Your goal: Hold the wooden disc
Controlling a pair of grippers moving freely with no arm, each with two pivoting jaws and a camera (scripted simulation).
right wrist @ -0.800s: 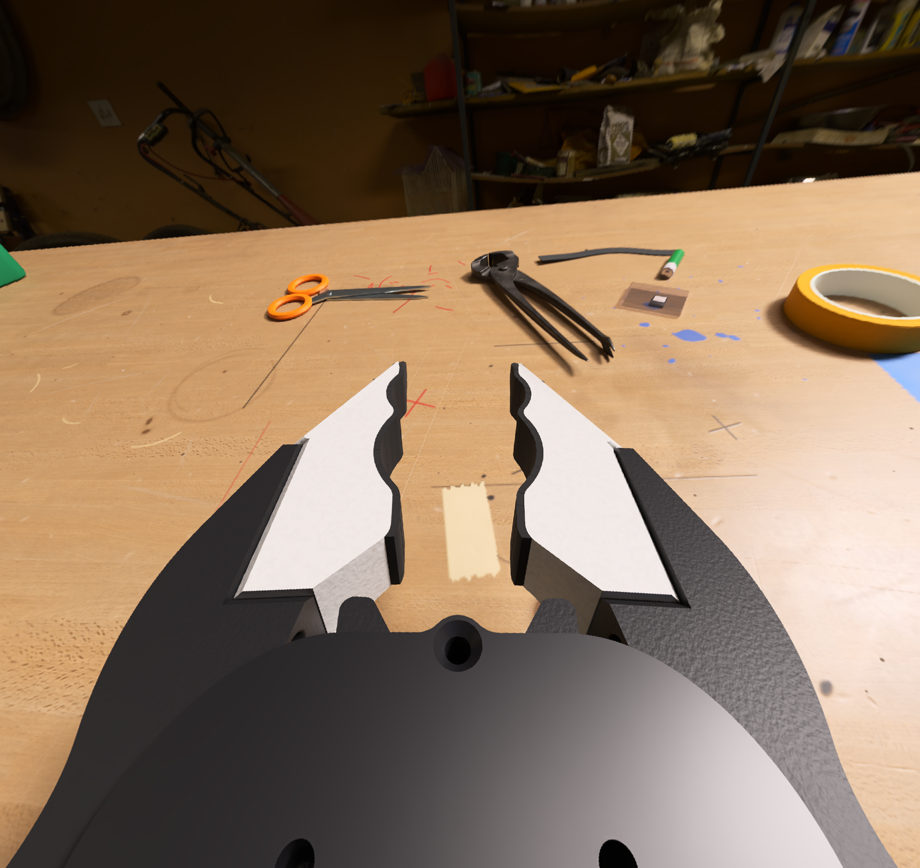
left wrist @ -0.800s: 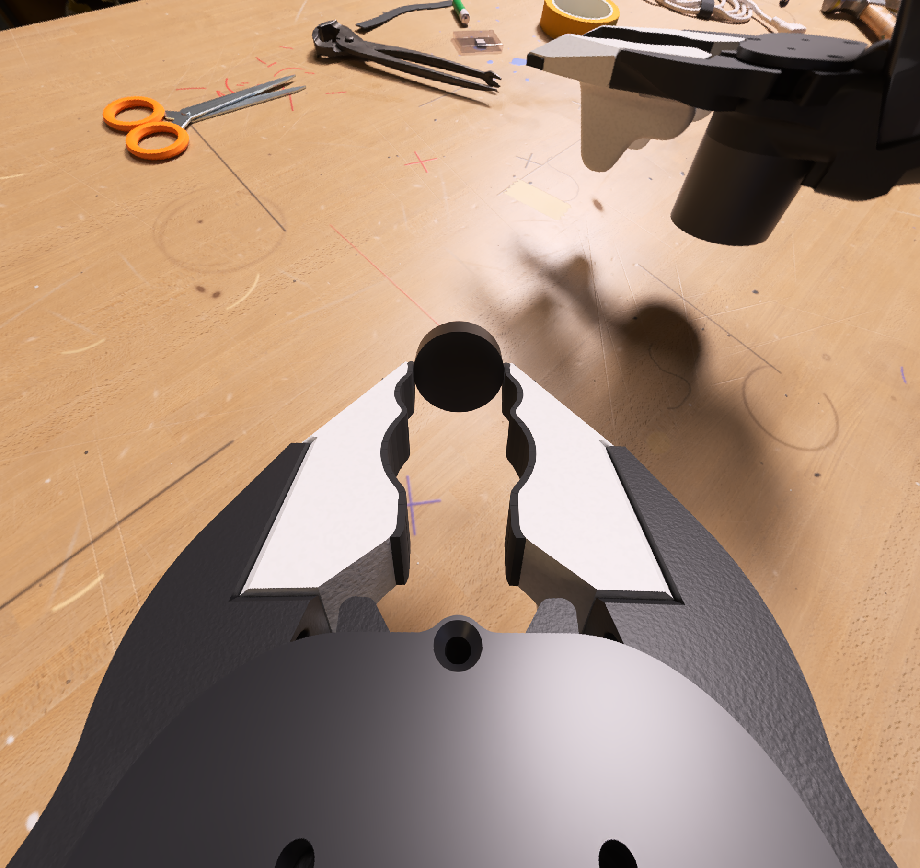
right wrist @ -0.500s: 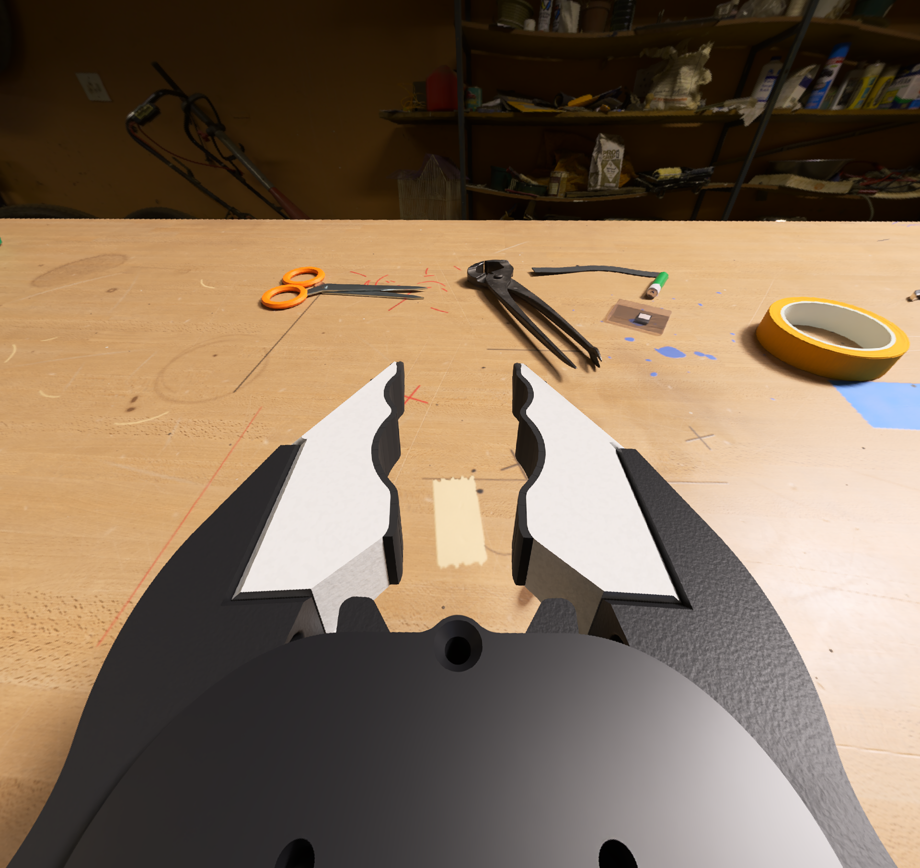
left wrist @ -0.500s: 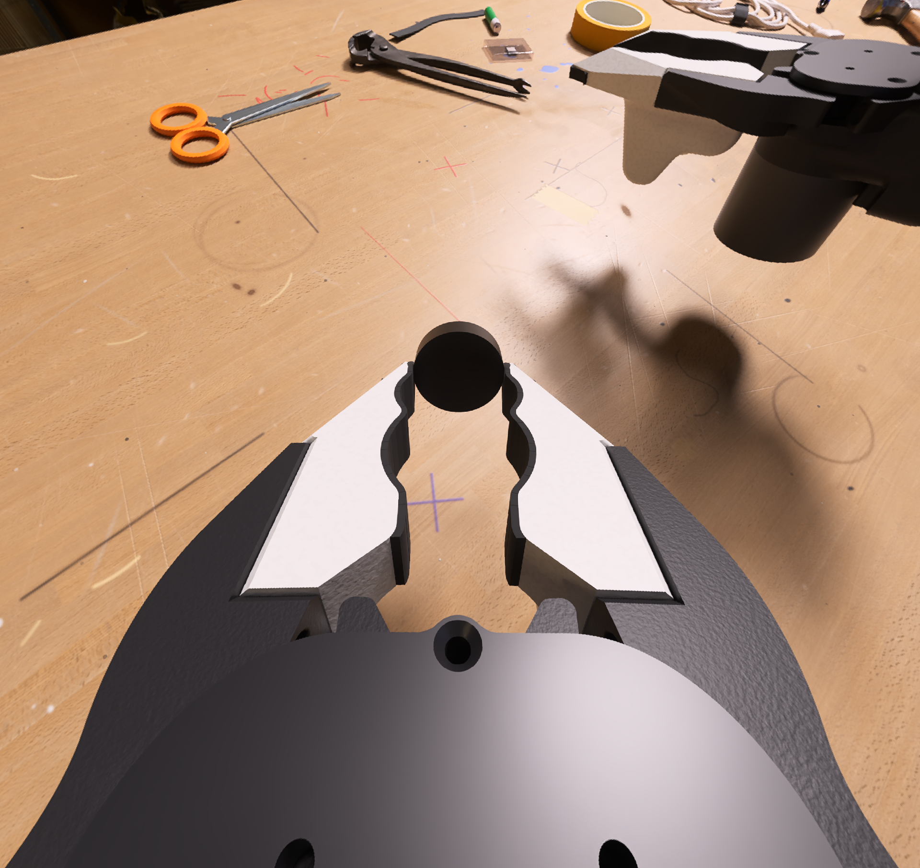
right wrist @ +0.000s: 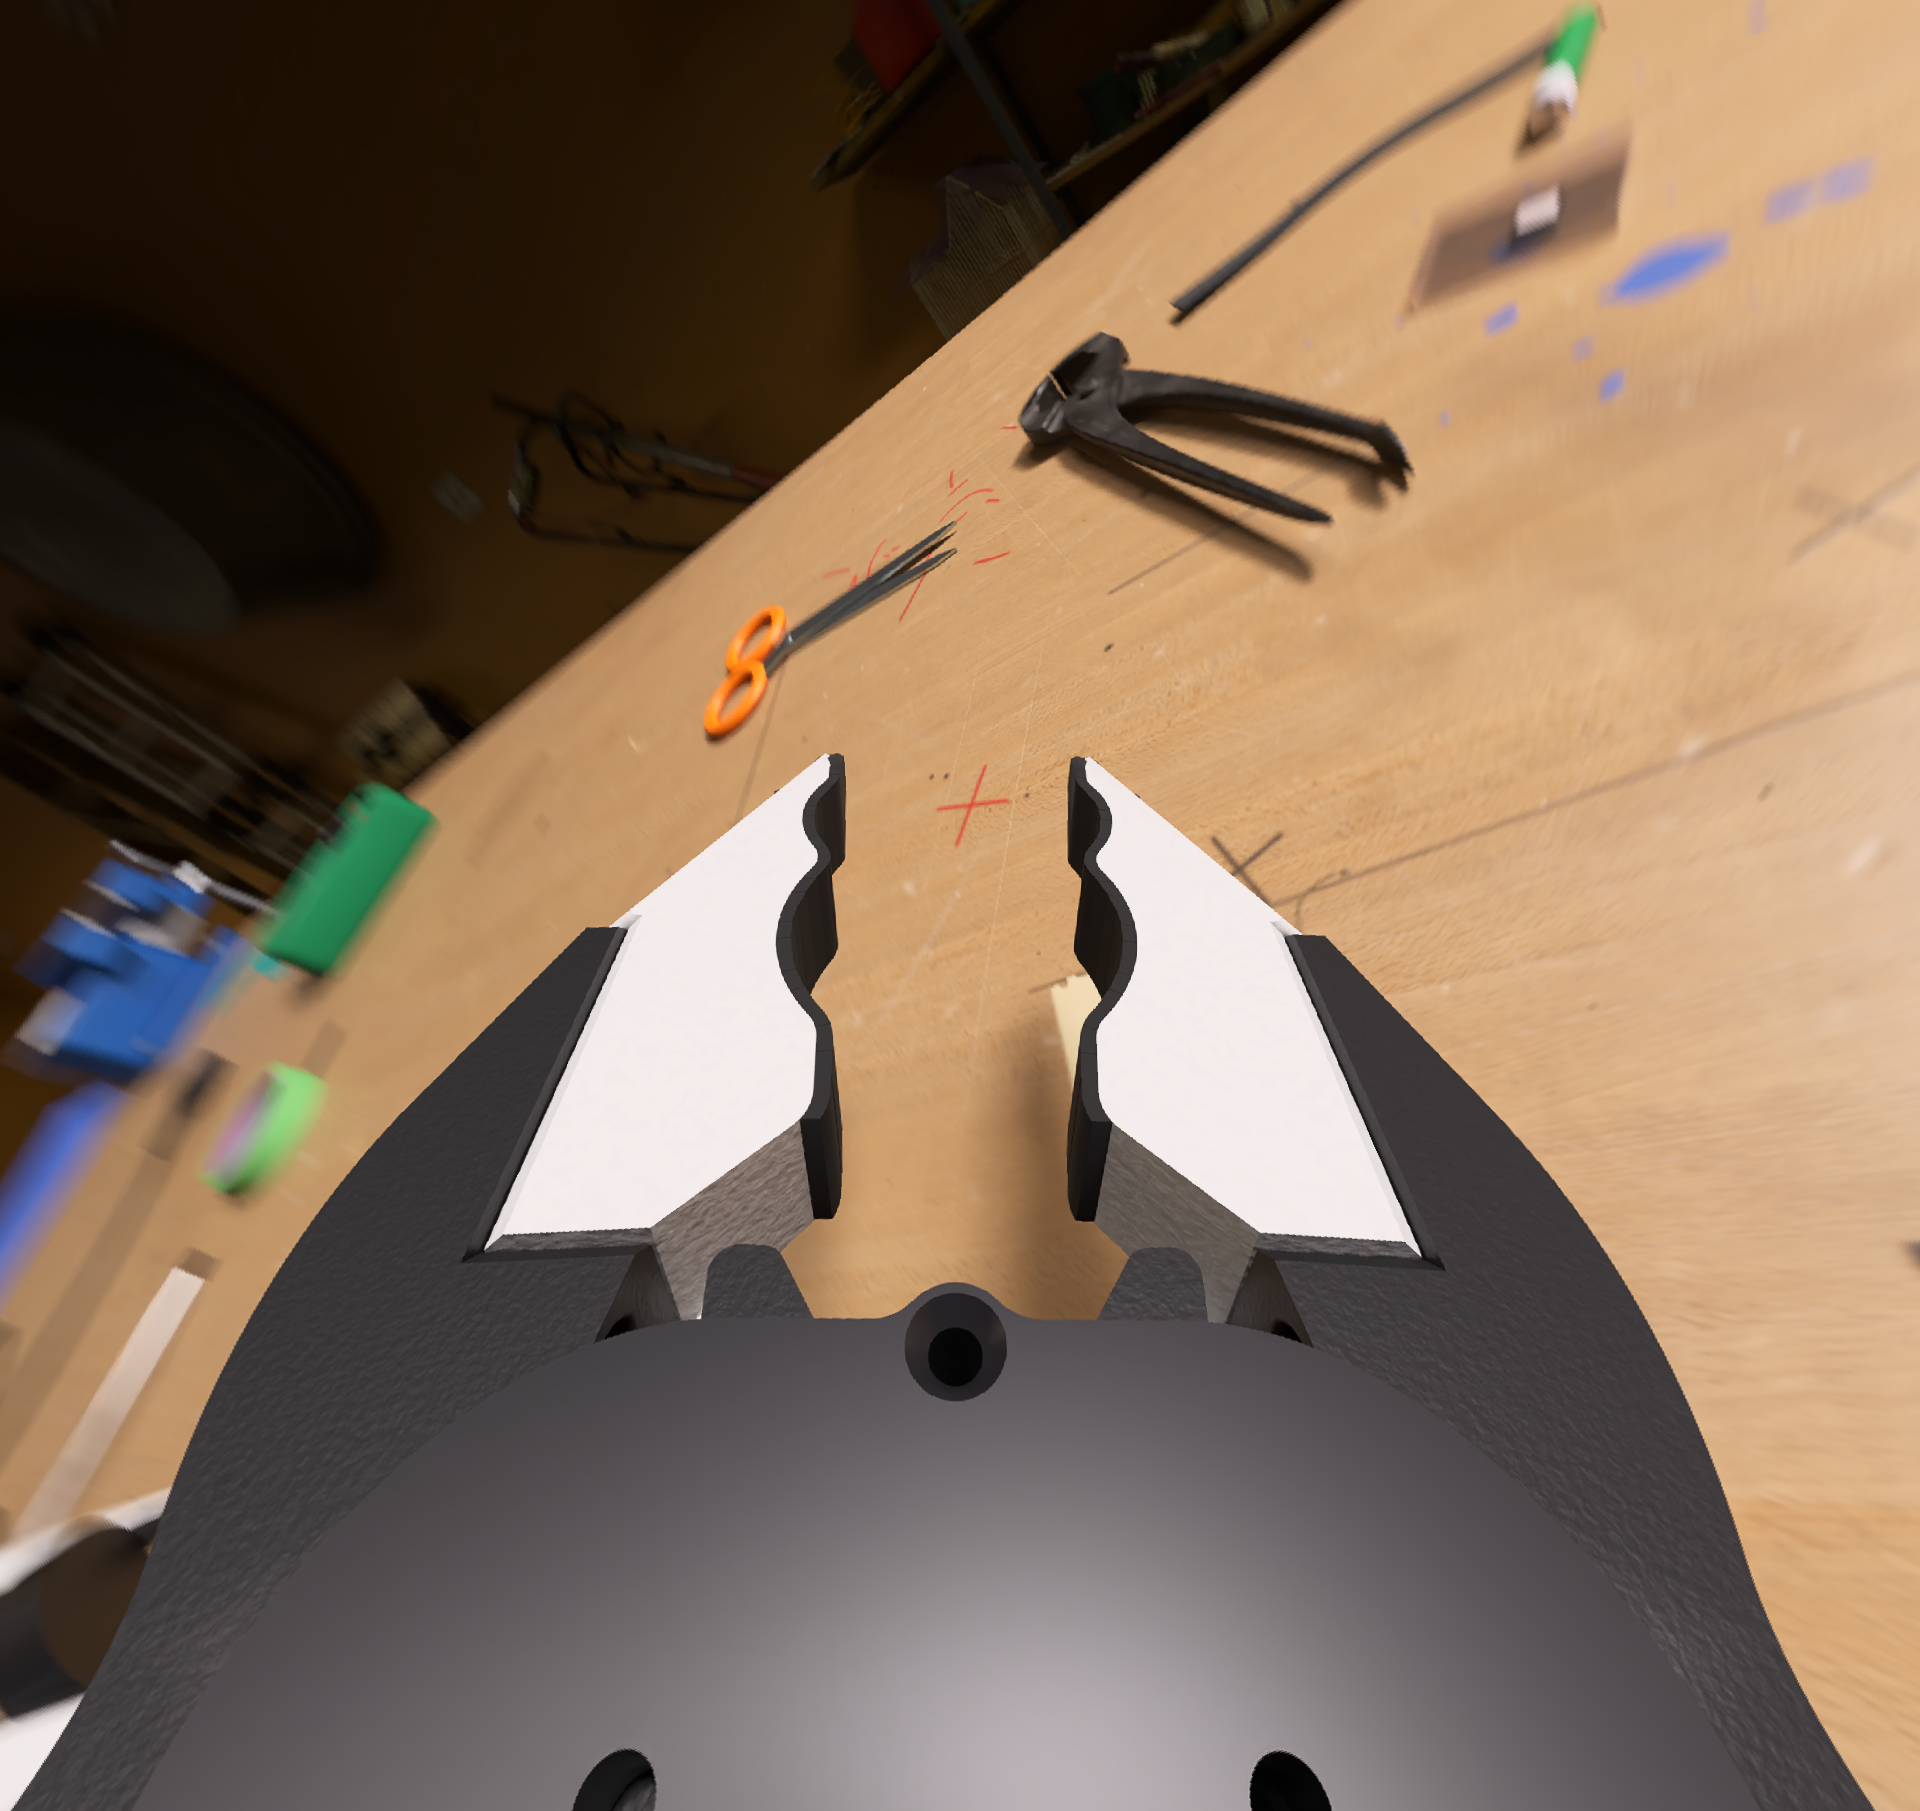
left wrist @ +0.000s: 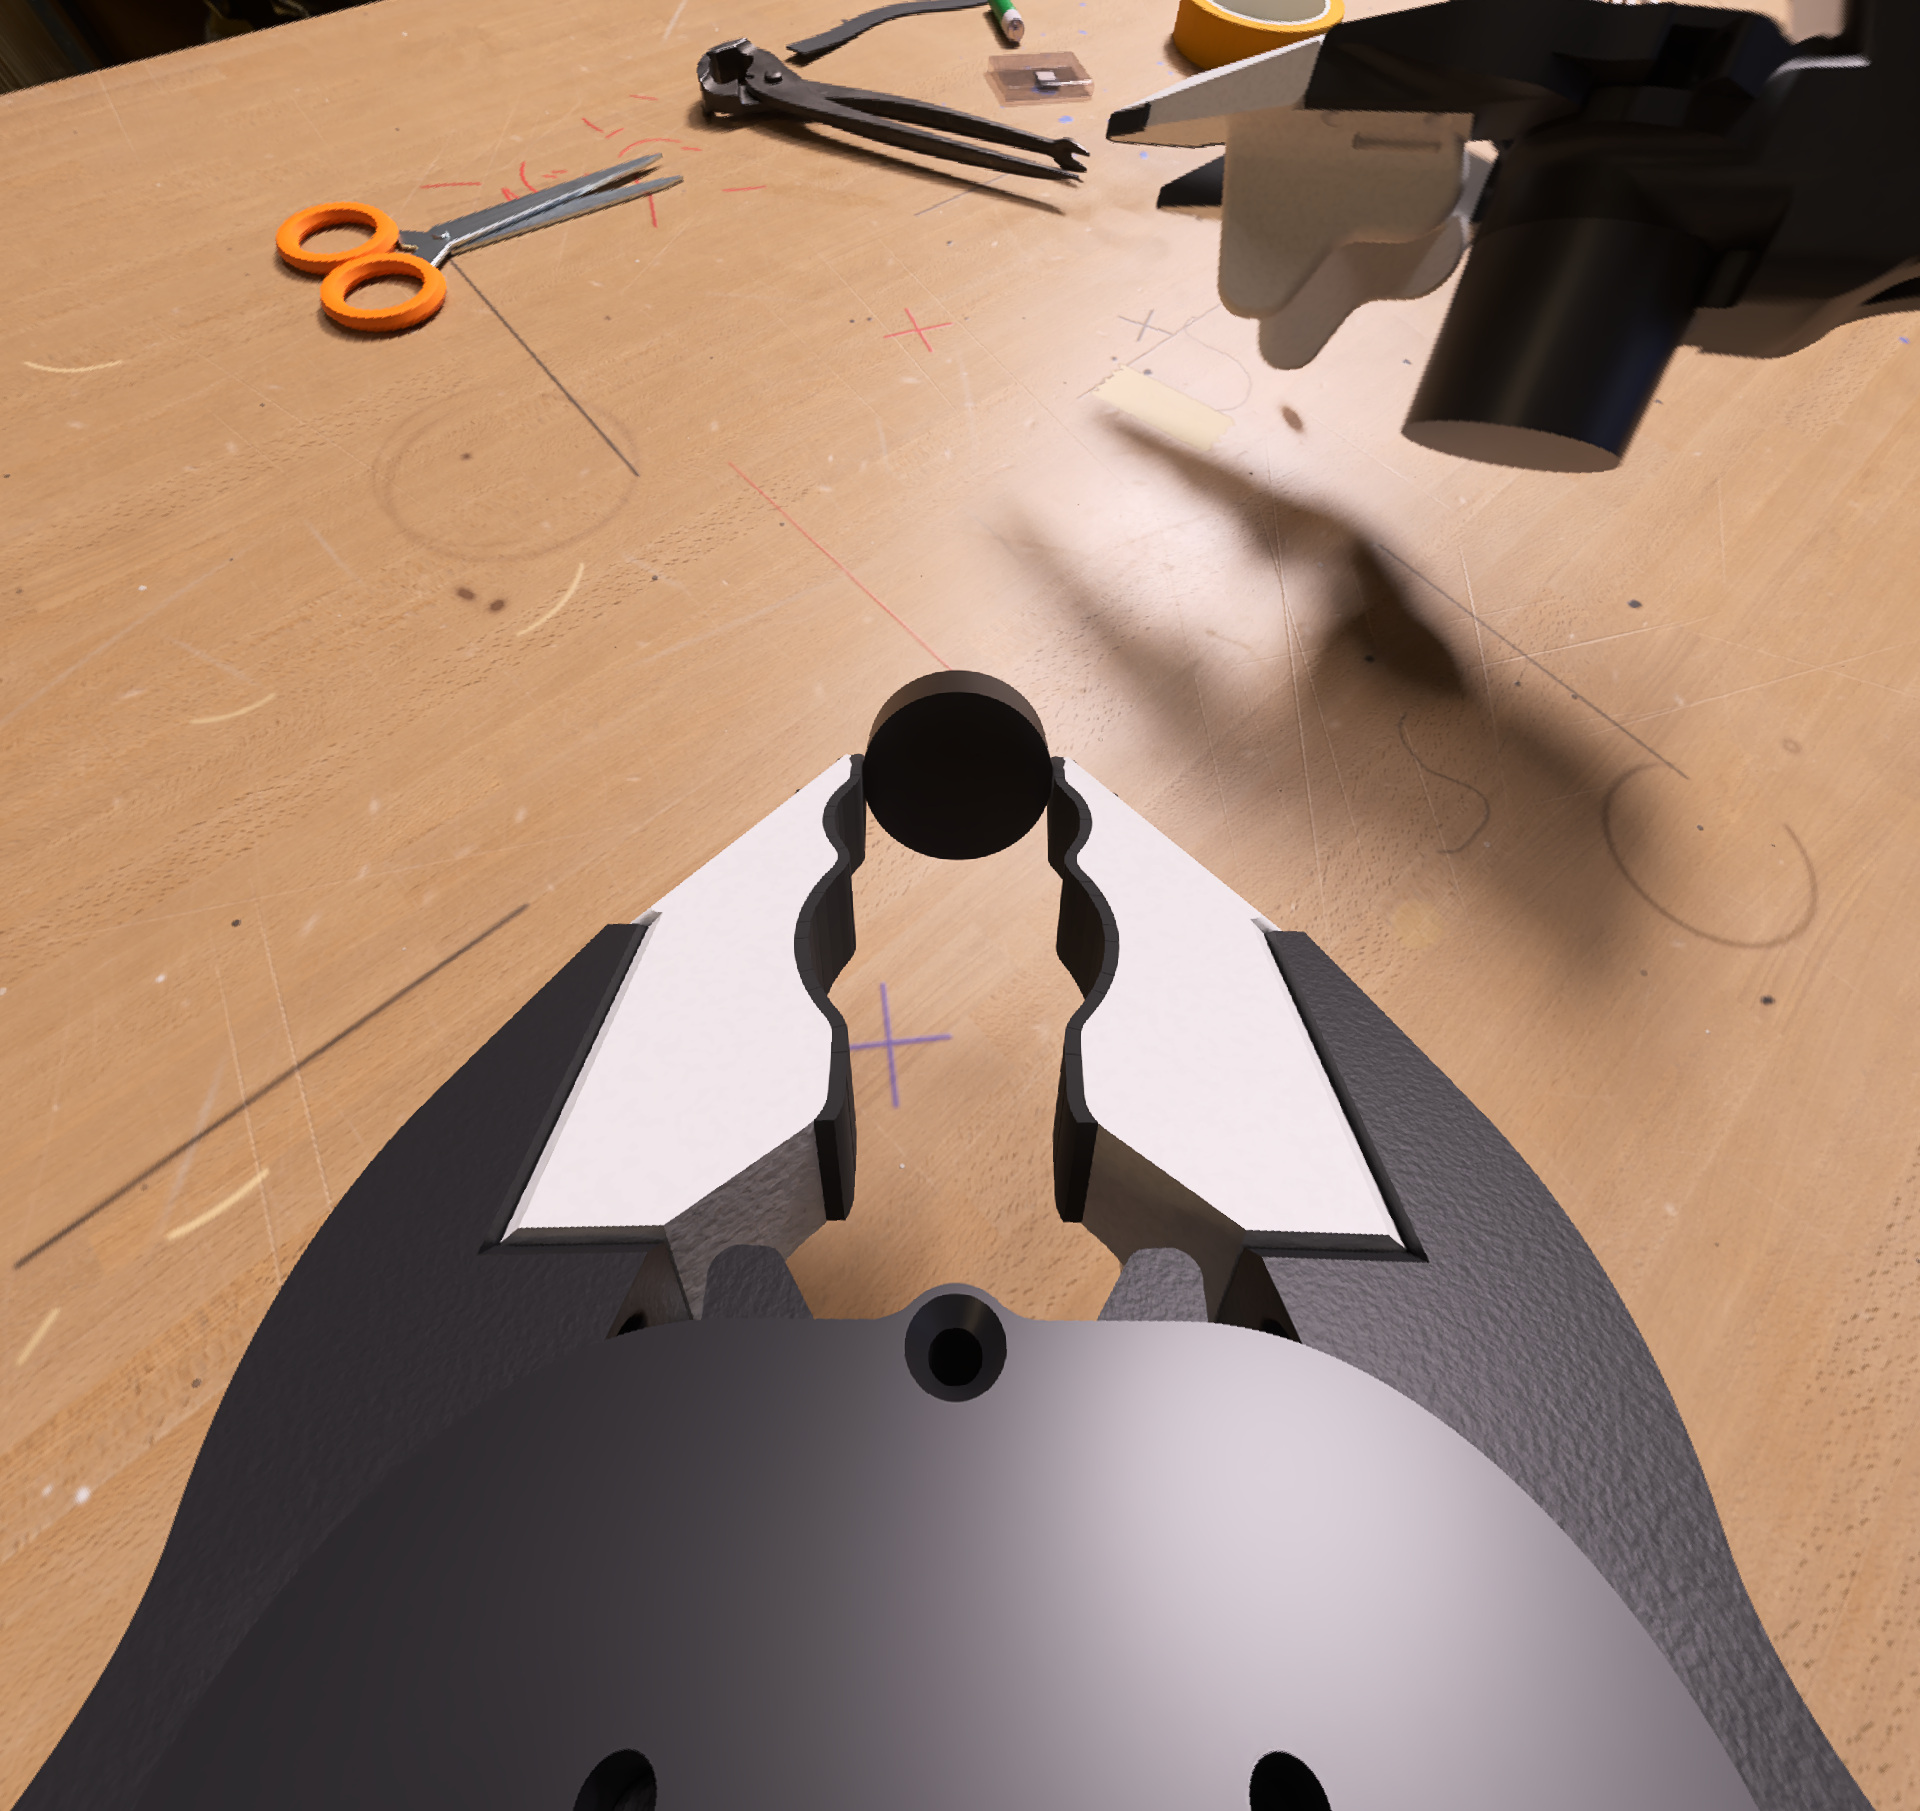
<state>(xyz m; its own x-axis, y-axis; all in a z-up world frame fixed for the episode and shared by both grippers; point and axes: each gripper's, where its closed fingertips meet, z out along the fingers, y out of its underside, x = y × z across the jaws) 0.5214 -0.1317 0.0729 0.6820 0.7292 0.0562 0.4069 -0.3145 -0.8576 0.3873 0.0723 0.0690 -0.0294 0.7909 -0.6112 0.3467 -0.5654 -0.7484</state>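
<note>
Partly hidden wooden disc (left wrist: 956, 774) pinched in left gripper (left wrist: 956, 769); right gripper (right wrist: 956, 774) spread, empty.

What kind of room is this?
Probably a home workshop or garage: a scarred wooden workbench with pincers, orange-handled scissors and a yellow tape roll; cluttered shelves stand behind in the dark.

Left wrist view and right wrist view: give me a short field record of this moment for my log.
held object: wooden disc, dark, on edge
left gripper: jaws shut on the disc at the tips
right gripper: jaws open, nothing between them, tilted above the table
disc height: clear of the table
nearby: orange-handled scissors, black pincers, yellow tape roll
</note>
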